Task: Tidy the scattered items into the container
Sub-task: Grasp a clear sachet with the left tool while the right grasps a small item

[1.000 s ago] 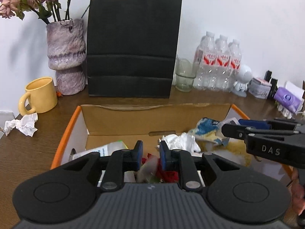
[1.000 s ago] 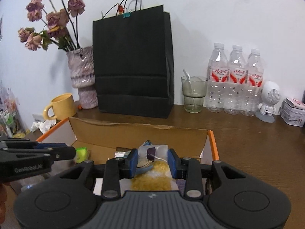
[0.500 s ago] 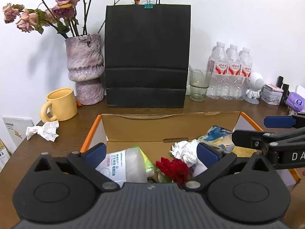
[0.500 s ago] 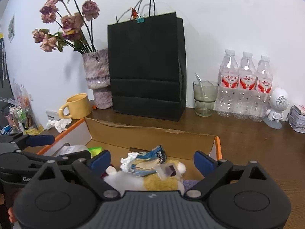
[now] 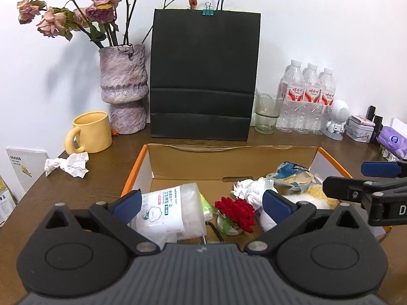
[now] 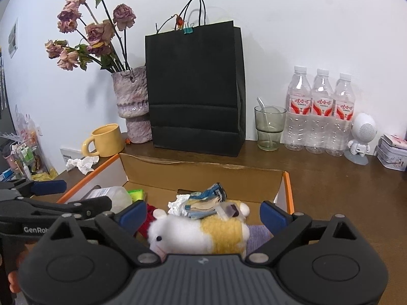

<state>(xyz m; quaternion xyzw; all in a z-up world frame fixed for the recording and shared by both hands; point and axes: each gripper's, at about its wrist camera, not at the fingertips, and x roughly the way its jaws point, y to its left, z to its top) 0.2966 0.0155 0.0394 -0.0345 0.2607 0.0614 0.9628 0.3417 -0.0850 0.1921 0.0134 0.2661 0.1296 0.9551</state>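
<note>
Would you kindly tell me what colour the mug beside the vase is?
Yellow; the mug shows best in the left wrist view.

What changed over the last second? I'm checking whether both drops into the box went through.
Both let go. The left gripper has just been opening and released the red rose; the right gripper has just been opening and released the small packet, now lying on the plush toy. Both backed away from the box. The crumpled tissue stays on the table, outside the box.
</note>
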